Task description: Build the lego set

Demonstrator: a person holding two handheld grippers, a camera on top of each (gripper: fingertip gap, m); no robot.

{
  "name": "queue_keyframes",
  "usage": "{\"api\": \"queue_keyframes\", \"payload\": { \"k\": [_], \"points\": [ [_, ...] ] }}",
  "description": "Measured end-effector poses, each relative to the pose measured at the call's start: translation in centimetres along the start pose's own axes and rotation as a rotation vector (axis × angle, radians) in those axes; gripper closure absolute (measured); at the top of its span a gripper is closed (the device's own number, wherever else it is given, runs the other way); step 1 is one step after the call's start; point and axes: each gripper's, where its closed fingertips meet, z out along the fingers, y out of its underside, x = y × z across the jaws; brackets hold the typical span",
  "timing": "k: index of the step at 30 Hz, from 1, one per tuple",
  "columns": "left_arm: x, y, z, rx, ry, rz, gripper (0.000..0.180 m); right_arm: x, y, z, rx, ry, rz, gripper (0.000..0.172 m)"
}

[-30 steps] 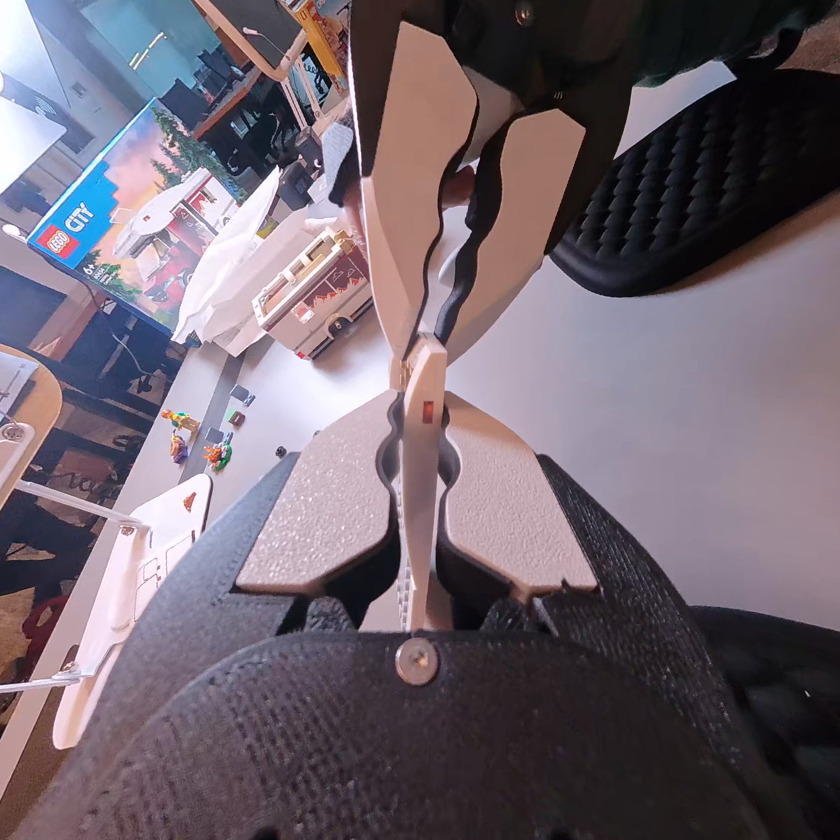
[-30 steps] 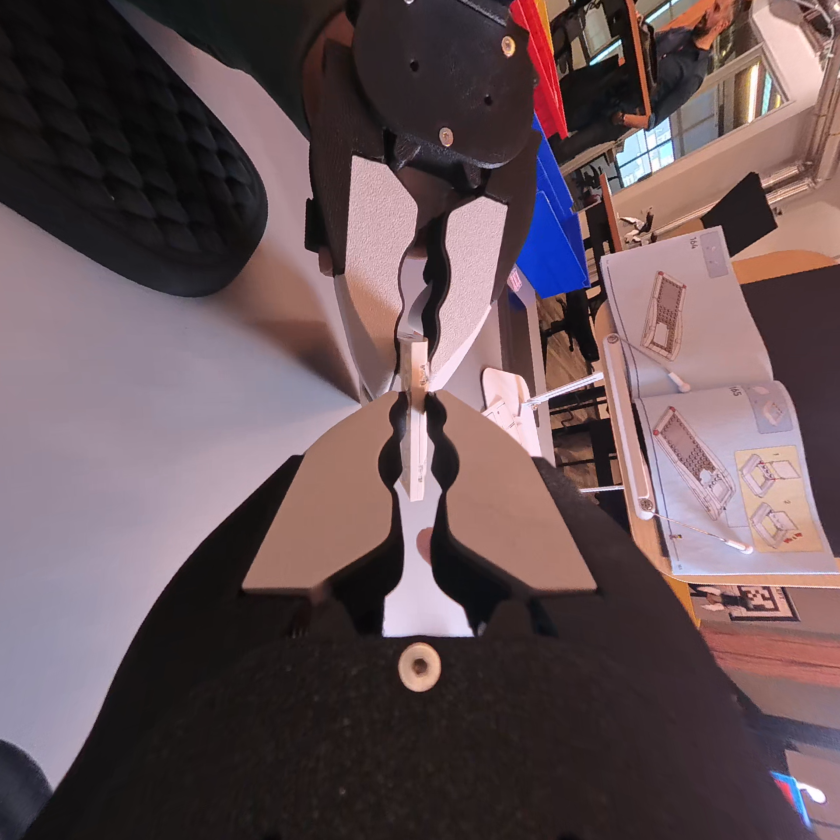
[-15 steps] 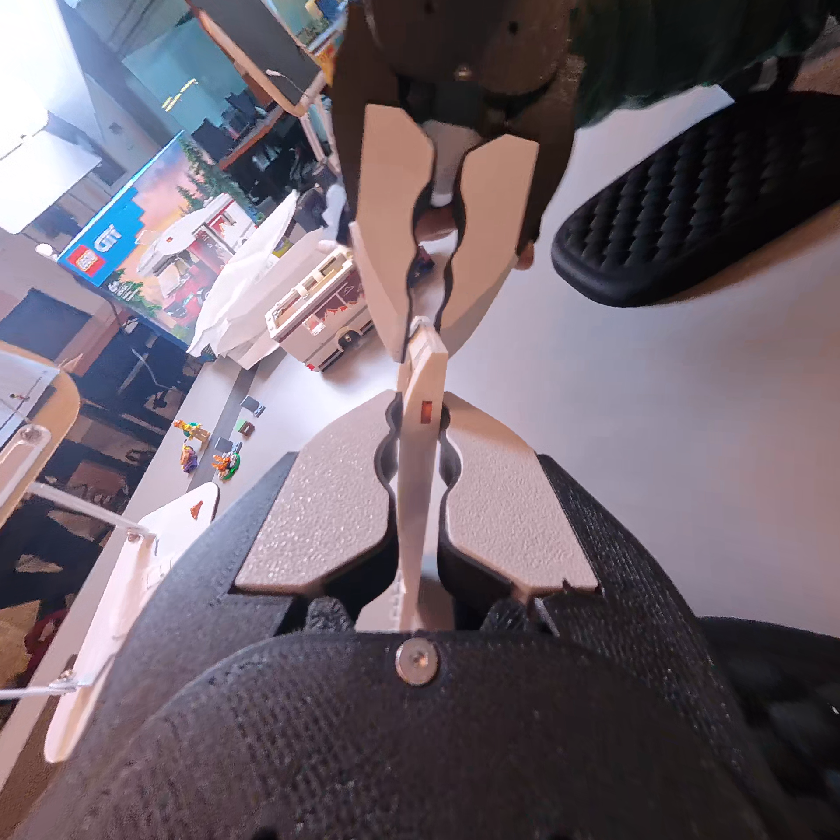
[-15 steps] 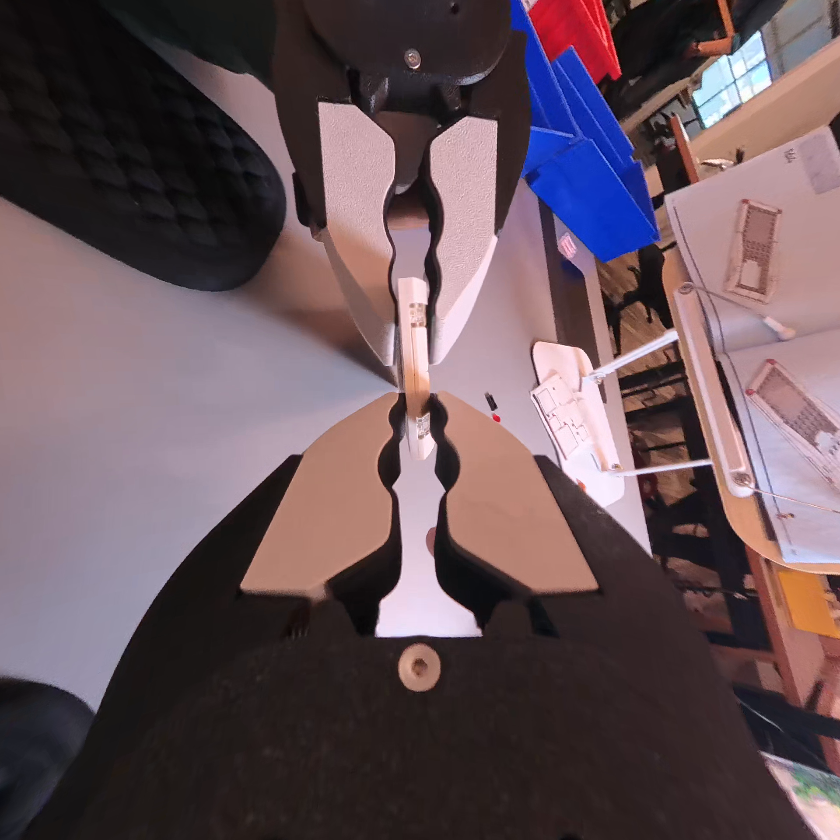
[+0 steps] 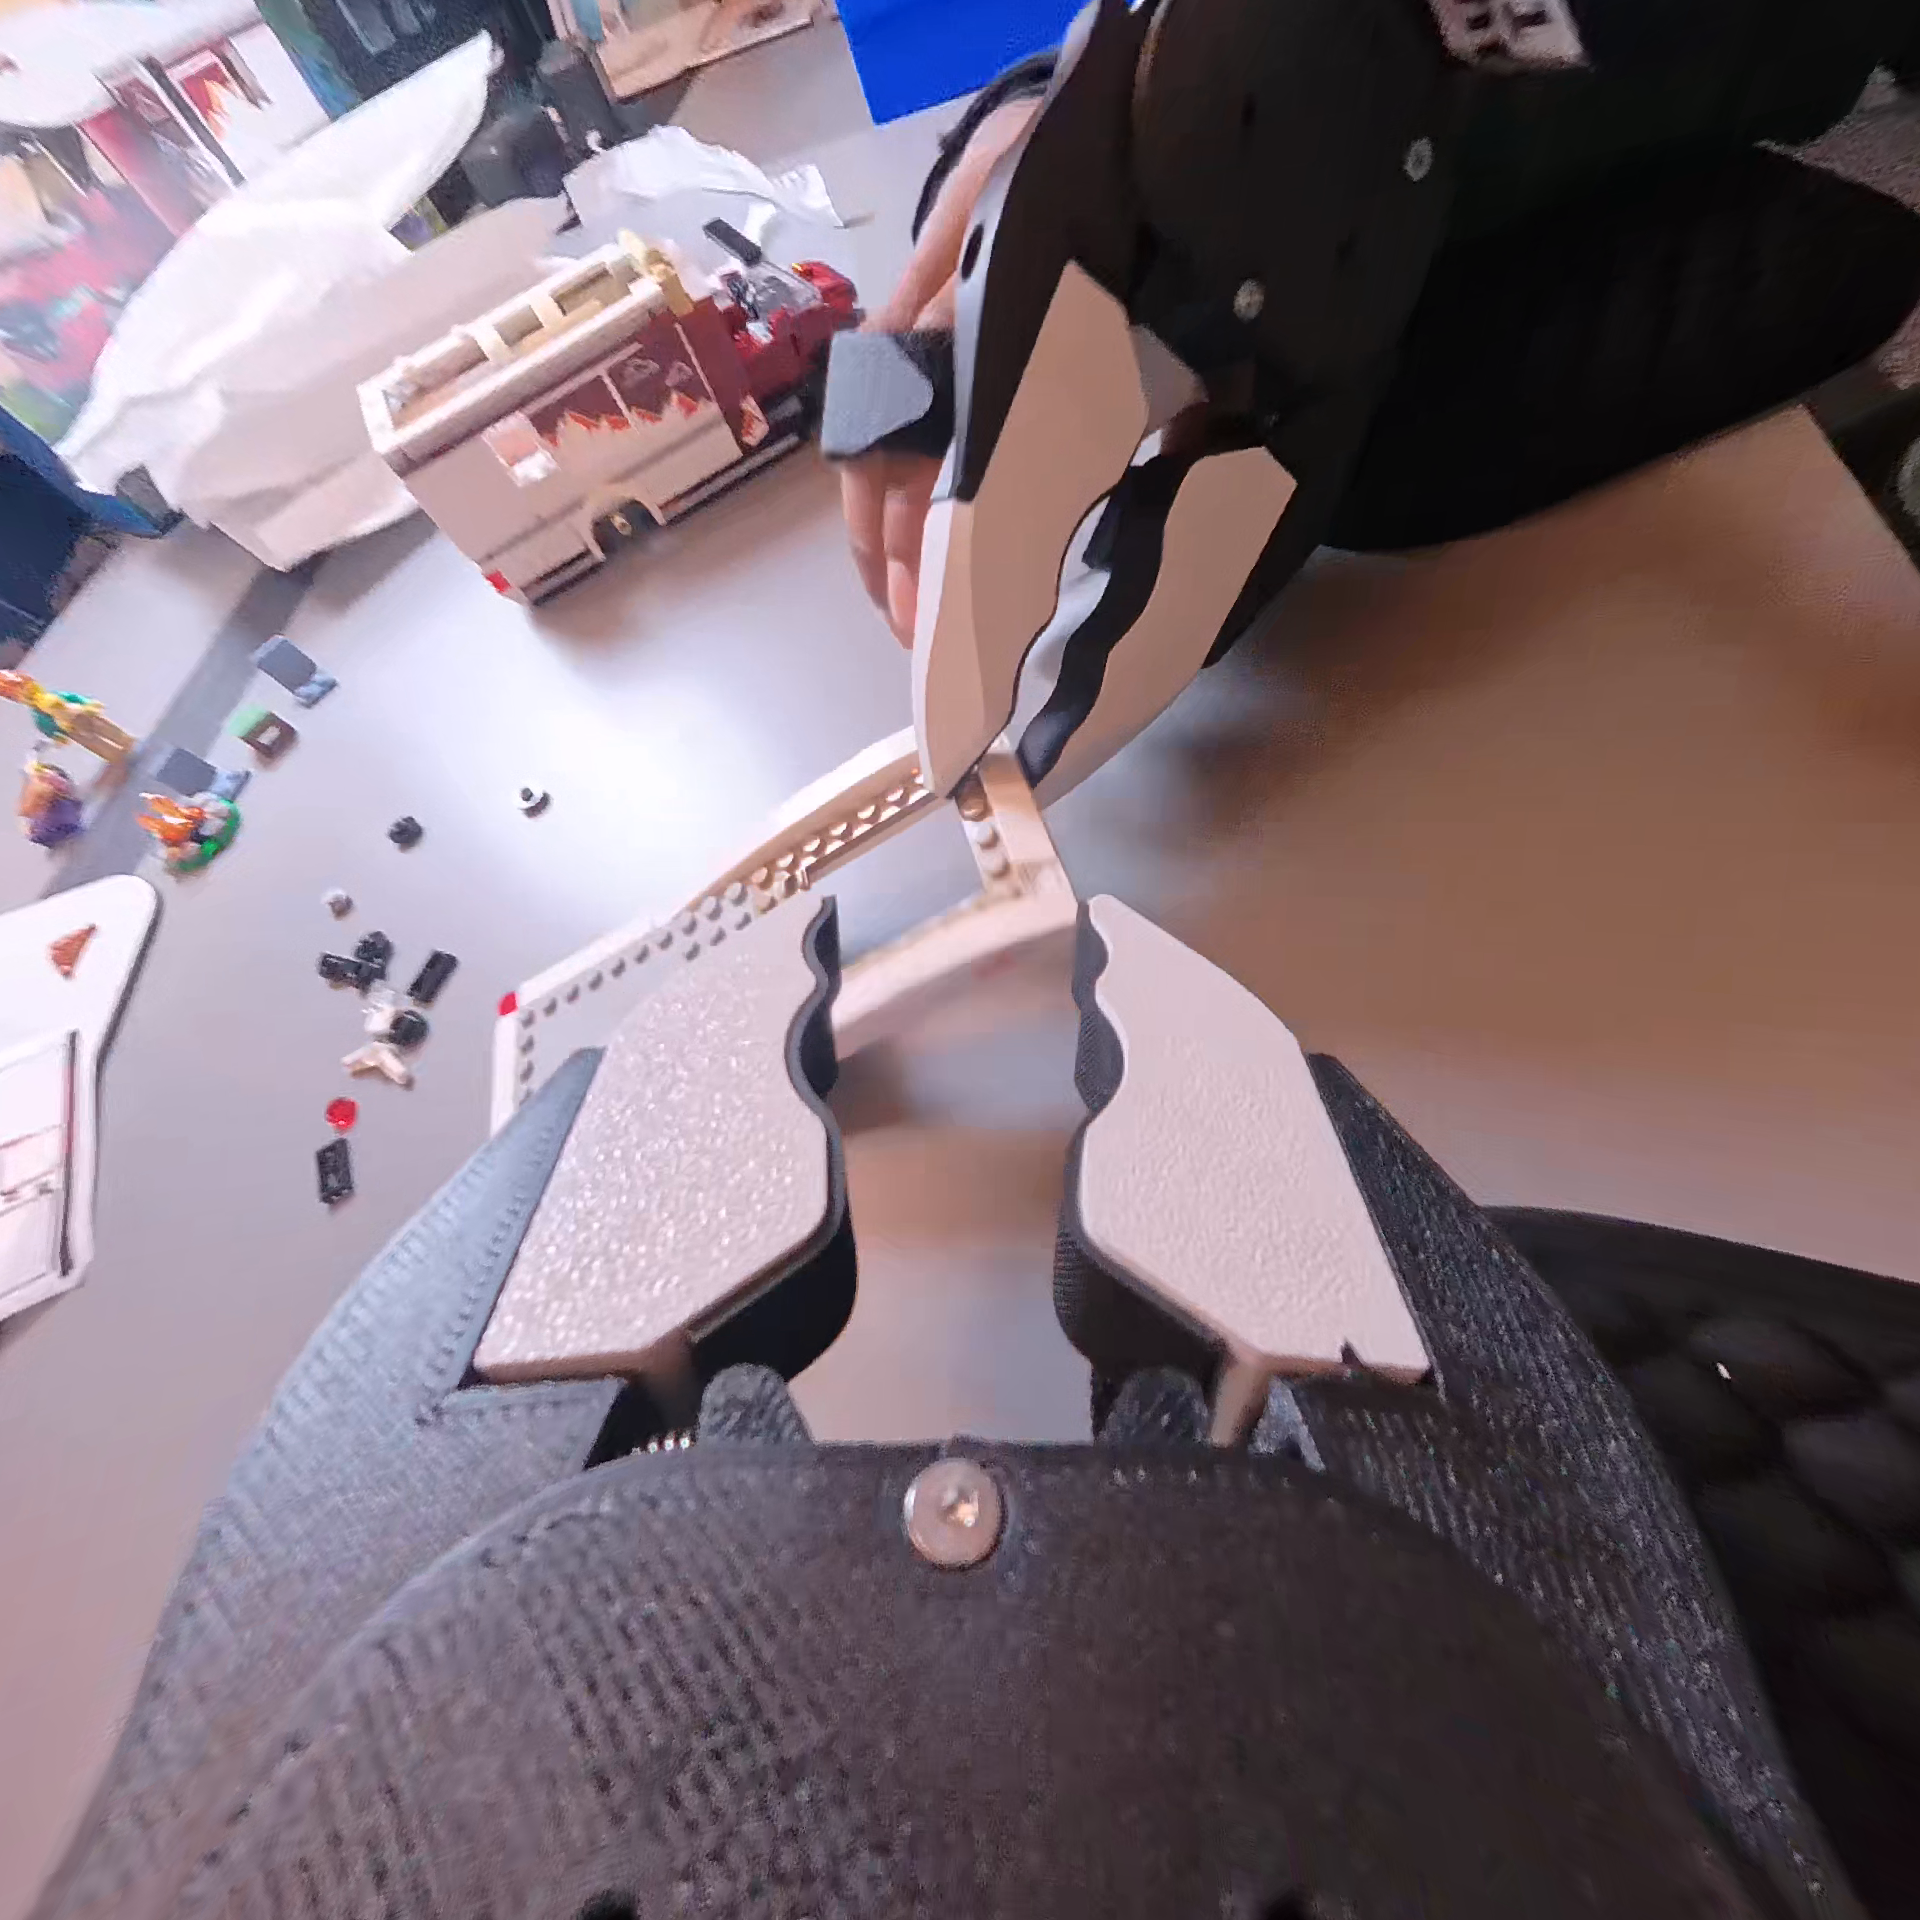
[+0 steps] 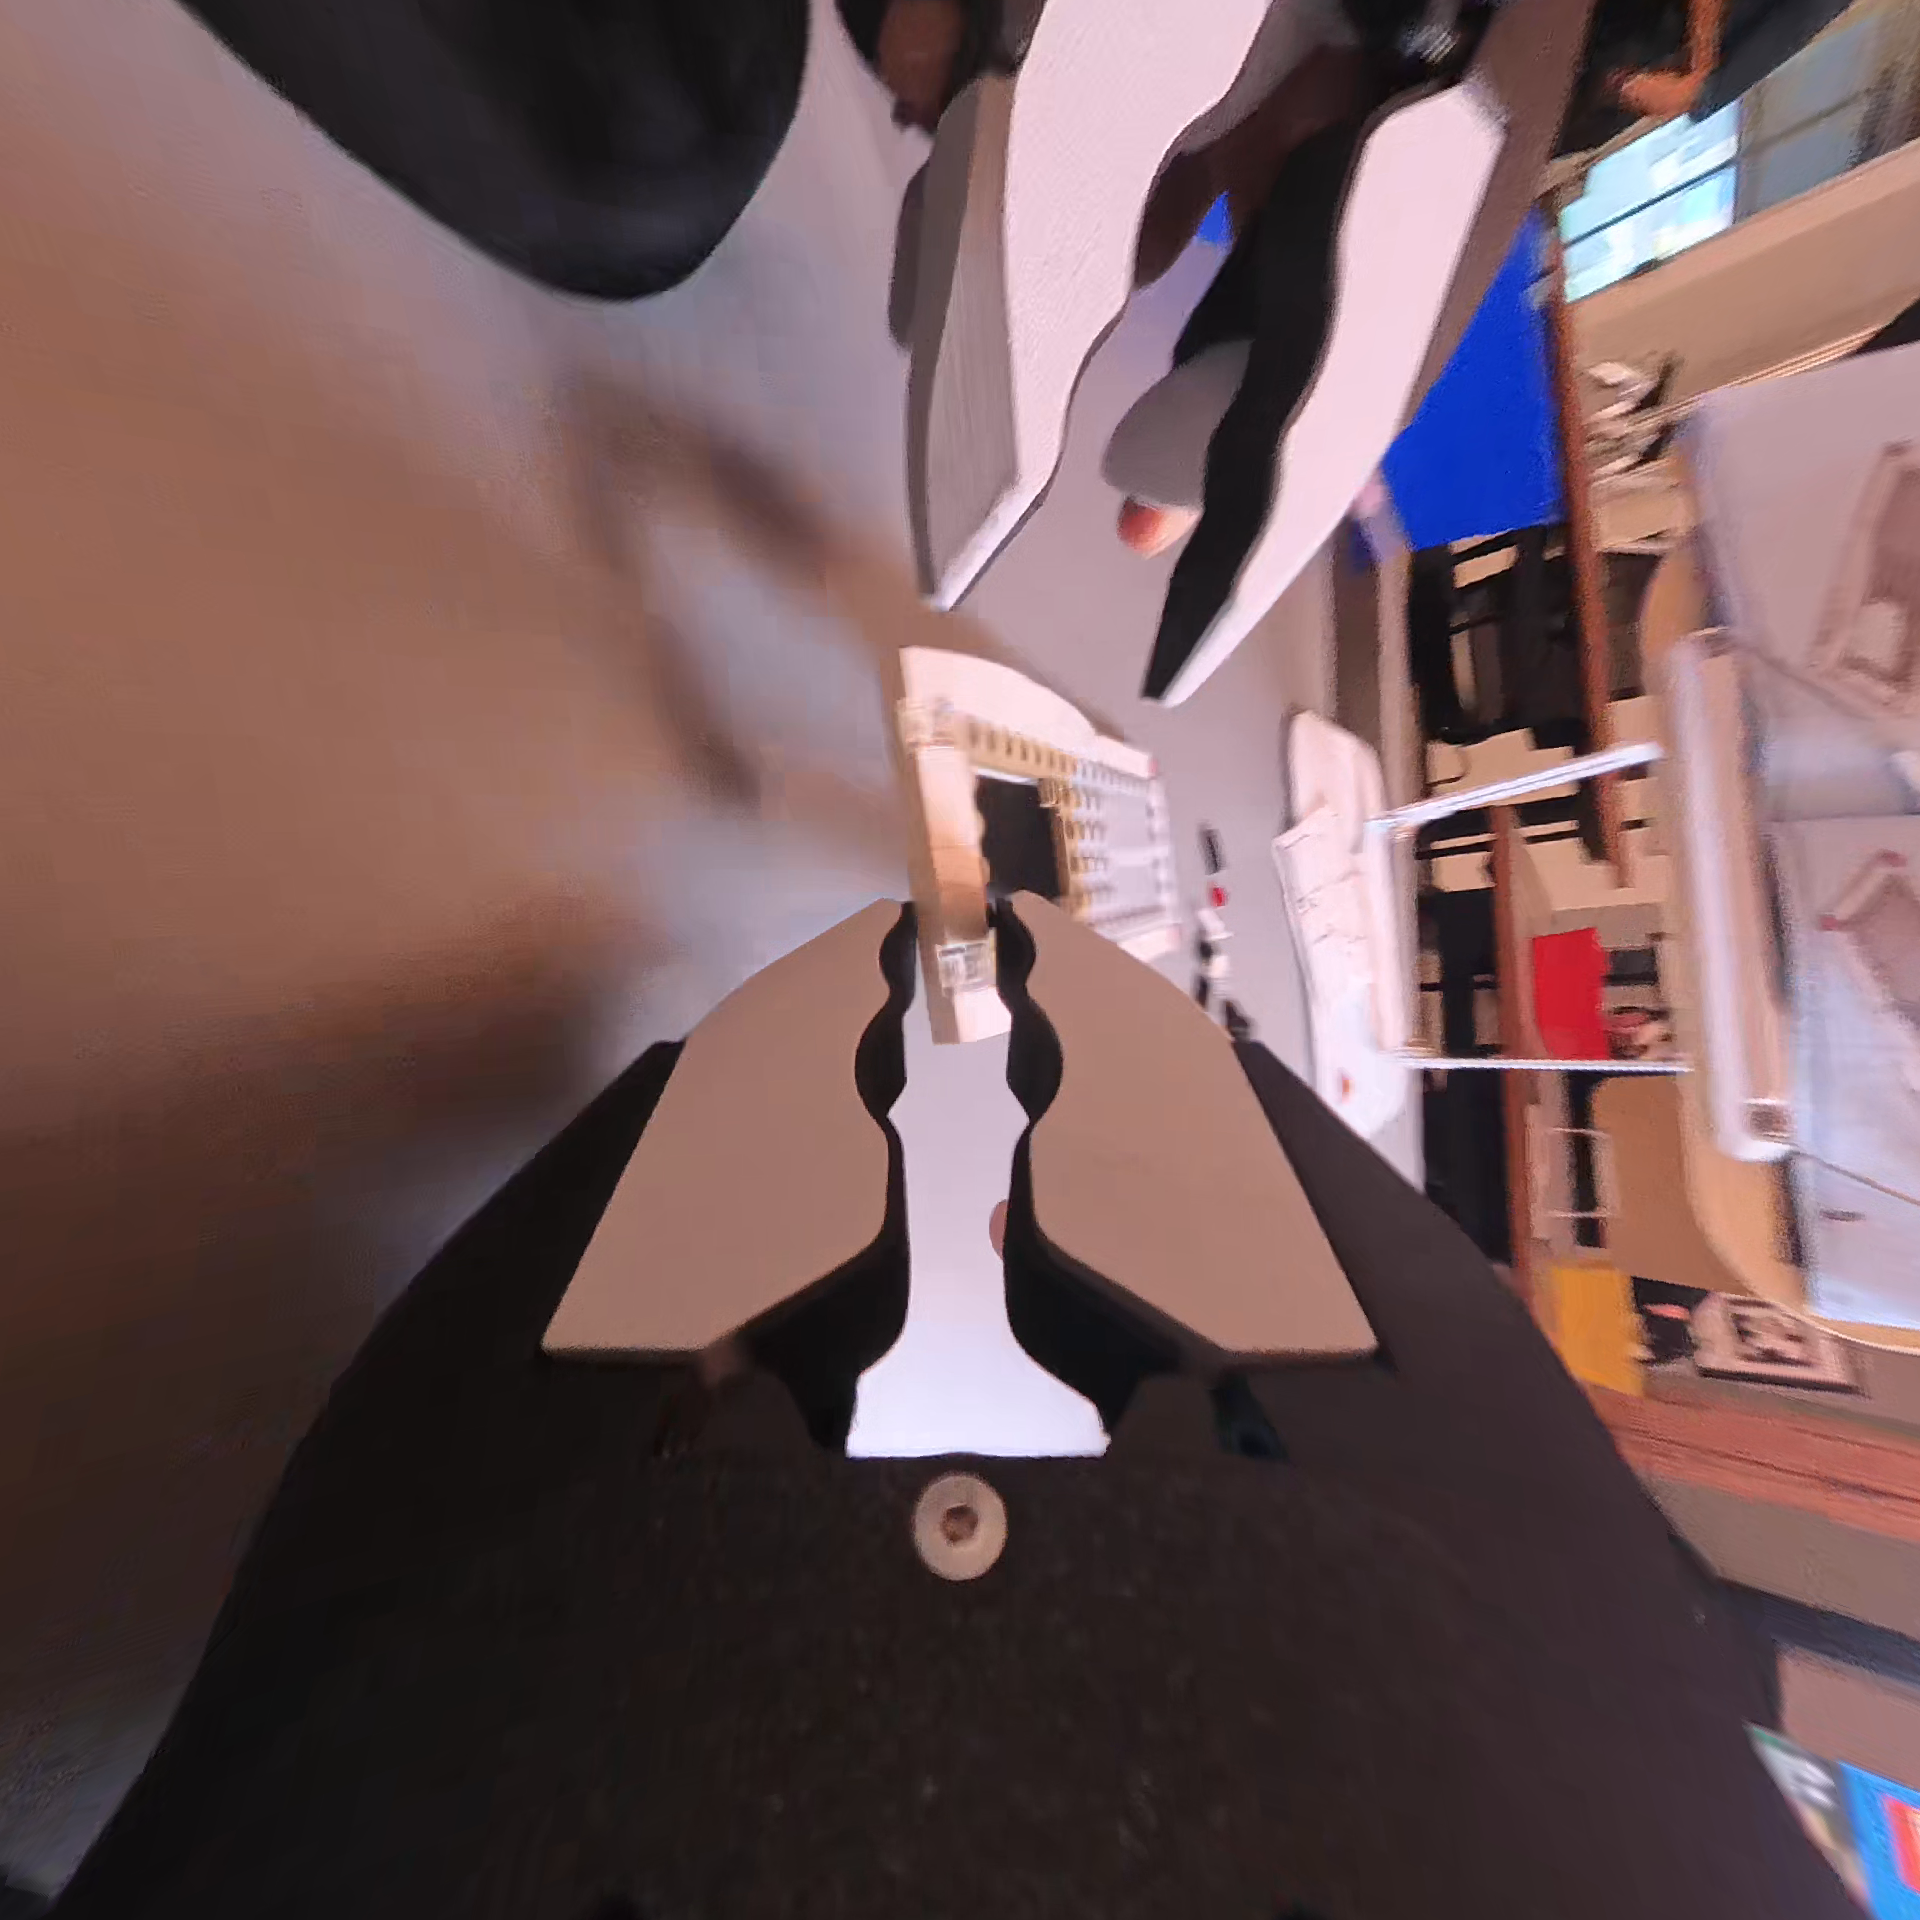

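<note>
White & tan studded brick frame w/ a red dot at one corner; toy camper white below, dark red w/ orange flame pattern. Loose bits mostly black, one red. Grey table. Gripper fingers speckled pale grey (black textured body), blue bin

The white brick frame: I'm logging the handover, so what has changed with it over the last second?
The left hand-held gripper has opened and let go of the white brick frame, drawing back. The right hand-held gripper stays shut on the frame's end, now carrying it alone. The toy camper stayed put.
</note>
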Motion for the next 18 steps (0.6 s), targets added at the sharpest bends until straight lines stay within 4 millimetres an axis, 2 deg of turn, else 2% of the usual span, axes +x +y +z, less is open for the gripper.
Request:
{"api": "queue_keyframes", "payload": {
  "k": [1, 3, 7, 11, 14, 18],
  "points": [
    [0.2, 0.2, 0.0, -0.002, 0.013, -0.011, 0.137, -0.6, 0.4, 0.3, -0.012, -0.033, 0.019, 0.157],
    [0.1, 0.4, 0.0, -0.006, 0.015, -0.017, 0.138, -1.5, 0.9, 0.6, -0.025, -0.087, 0.064, 0.156],
    [-1.4, 0.1, -0.2, 0.04, -0.053, -0.058, 0.143, -1.7, 1.4, 0.5, -0.032, -0.172, 0.219, 0.154],
    [-3.8, -0.5, -0.8, 0.112, -0.175, -0.127, 0.147, -1.3, 1.2, -0.5, 0.016, -0.287, 0.52, 0.126],
    [-5.3, 0.4, -1.2, 0.085, -0.257, -0.163, 0.148, -0.3, 1.9, -1.1, 0.033, -0.286, 0.626, 0.12],
    [-6.4, 2.1, -1.0, 0.014, -0.314, -0.204, 0.148, 0.1, 3.9, -0.4, -0.002, -0.254, 0.699, 0.121]
  ]
}}
